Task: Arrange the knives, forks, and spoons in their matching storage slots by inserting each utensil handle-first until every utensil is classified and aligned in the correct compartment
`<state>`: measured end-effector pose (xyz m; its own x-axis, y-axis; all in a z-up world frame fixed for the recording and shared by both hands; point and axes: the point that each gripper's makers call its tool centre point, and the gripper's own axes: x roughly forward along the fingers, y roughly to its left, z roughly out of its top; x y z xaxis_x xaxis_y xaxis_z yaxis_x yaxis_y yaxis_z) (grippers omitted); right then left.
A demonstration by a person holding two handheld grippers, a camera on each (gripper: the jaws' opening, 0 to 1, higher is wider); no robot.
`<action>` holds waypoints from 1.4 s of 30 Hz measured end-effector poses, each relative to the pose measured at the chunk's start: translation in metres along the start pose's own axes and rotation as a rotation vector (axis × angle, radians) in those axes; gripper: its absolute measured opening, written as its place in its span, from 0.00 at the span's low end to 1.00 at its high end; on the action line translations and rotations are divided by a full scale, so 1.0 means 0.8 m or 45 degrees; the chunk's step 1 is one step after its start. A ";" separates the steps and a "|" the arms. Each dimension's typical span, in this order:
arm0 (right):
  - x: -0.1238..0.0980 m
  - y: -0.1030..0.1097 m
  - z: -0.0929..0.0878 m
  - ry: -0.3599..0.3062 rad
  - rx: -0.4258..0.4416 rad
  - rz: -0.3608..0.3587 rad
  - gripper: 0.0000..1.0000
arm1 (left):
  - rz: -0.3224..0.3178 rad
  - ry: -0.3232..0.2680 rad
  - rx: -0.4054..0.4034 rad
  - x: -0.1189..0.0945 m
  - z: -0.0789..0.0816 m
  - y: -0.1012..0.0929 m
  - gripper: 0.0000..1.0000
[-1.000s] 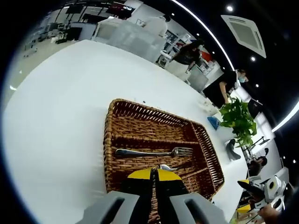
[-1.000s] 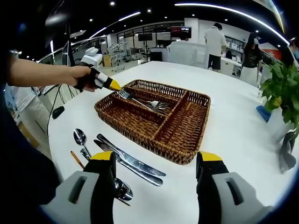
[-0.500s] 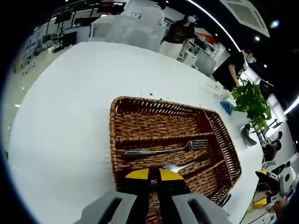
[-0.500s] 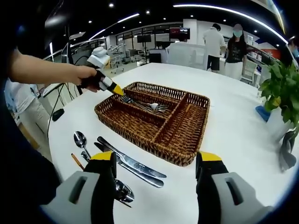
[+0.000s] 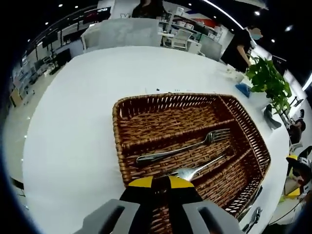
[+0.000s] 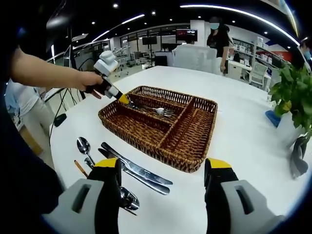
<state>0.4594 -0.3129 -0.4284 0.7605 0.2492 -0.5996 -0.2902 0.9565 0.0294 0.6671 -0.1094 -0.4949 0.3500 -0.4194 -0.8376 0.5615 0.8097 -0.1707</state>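
I am placing a second fork (image 5: 195,170) into the wicker basket (image 5: 122,117) on the white surface (image 5: 73,107): my left gripper (image 5: 161,181), jaws pressed together on the fork's tine end, points it handle-first along the middle slot, beside a first fork (image 5: 180,147) lying in the same slot. In my judgement the next move calls for lowering it flat, parallel to its neighbour, then letting go. In the right gripper view a hand (image 6: 90,82) at 10 o'clock holds that gripper tilted down over the basket's near rim. My right gripper (image 6: 163,170) hangs spread and empty above the surface; two knives (image 6: 136,170) and spoons (image 6: 84,145) wait at its 8 o'clock, just outside the basket.
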 end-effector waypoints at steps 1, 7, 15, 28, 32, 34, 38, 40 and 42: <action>0.000 0.000 0.000 -0.002 0.000 -0.002 0.71 | 0.002 0.015 0.020 0.001 -0.003 0.000 0.09; -0.001 0.002 0.001 -0.001 -0.003 0.000 0.71 | 0.000 0.011 0.050 0.006 -0.002 0.003 0.10; -0.004 0.004 -0.002 -0.001 -0.006 0.000 0.71 | 0.001 -0.020 0.101 0.003 0.002 0.006 0.14; -0.008 0.007 -0.005 -0.009 -0.003 0.001 0.71 | -0.005 -0.146 0.103 -0.017 0.016 -0.008 0.16; -0.010 0.008 -0.004 -0.017 -0.007 0.005 0.71 | -0.027 -0.208 0.080 -0.034 0.024 -0.018 0.17; -0.010 0.008 -0.004 -0.018 -0.008 0.009 0.71 | -0.034 -0.228 0.066 -0.039 0.026 -0.022 0.18; -0.011 0.009 -0.003 -0.023 -0.014 0.017 0.72 | -0.050 -0.256 0.057 -0.050 0.029 -0.028 0.19; -0.011 0.009 -0.003 -0.024 -0.019 0.018 0.72 | -0.059 -0.273 0.056 -0.055 0.031 -0.030 0.21; -0.012 0.009 -0.002 -0.030 -0.019 0.019 0.72 | -0.066 -0.292 0.056 -0.060 0.036 -0.030 0.22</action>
<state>0.4496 -0.3089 -0.4237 0.7692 0.2672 -0.5804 -0.3101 0.9503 0.0266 0.6581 -0.1204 -0.4355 0.4785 -0.5460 -0.6877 0.6134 0.7683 -0.1832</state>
